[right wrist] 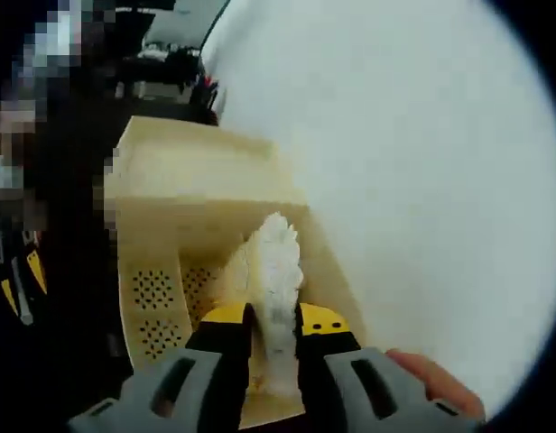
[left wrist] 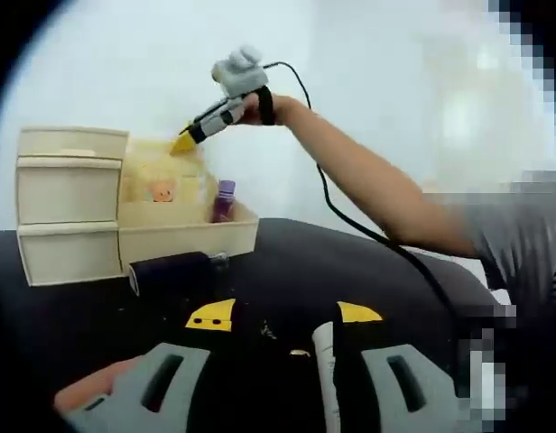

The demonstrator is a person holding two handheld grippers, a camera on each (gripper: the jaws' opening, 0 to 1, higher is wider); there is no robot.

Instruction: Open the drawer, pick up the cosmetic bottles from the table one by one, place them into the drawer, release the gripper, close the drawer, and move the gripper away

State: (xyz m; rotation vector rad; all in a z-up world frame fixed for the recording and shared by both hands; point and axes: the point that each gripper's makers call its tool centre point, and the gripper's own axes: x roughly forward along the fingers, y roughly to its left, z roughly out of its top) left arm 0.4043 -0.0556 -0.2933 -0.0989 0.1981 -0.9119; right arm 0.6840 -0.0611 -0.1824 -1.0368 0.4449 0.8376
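The right gripper (right wrist: 273,336) is clamped on one white ribbed bottle (right wrist: 276,271), held above the open drawer (right wrist: 152,289) of the cream organizer (left wrist: 70,203). The bottle appears rigid, light and probably slick; grip it mid-body. One purple bottle (left wrist: 225,199) stands in the drawer, and one dark bottle (left wrist: 170,271) lies on the table (left wrist: 350,271) near the left gripper (left wrist: 273,317), whose jaws stand apart, empty.

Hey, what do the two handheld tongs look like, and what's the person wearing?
Both tongs, left tongs and right tongs, have grey bodies and black jaws with yellow tips. A black cable trails from the right one. The person wears a grey short sleeve.
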